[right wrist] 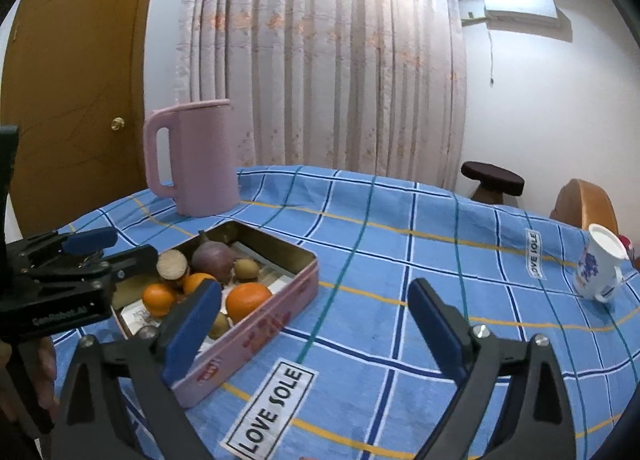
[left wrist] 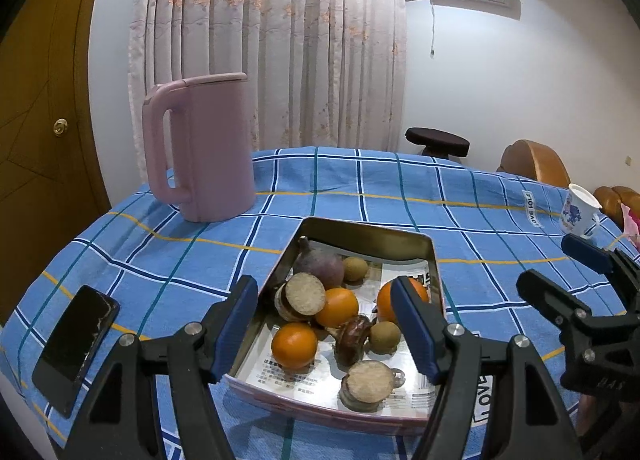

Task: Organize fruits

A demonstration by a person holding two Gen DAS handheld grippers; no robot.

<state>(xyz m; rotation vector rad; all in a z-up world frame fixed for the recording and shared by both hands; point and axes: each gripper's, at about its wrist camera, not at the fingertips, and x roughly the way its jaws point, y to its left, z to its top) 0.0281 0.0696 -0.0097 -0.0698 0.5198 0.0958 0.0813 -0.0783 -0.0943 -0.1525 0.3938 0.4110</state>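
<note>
Lying left of the tin (left wrist: 368,234), a phone (left wrist: 74,344) shows only leftward.

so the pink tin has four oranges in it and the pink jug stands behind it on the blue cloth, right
Not quite: the pink tin holds three oranges, not four, as the left wrist view shows. The pink jug does stand behind it on the blue cloth.

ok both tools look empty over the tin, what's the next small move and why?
Probably back both off a little and stop. The left tool and right tool are open with nothing between the pads. The oranges, longans and cut root pieces all sit inside the tin, and no fruit shows loose on the blue checked tablecloth.
</note>
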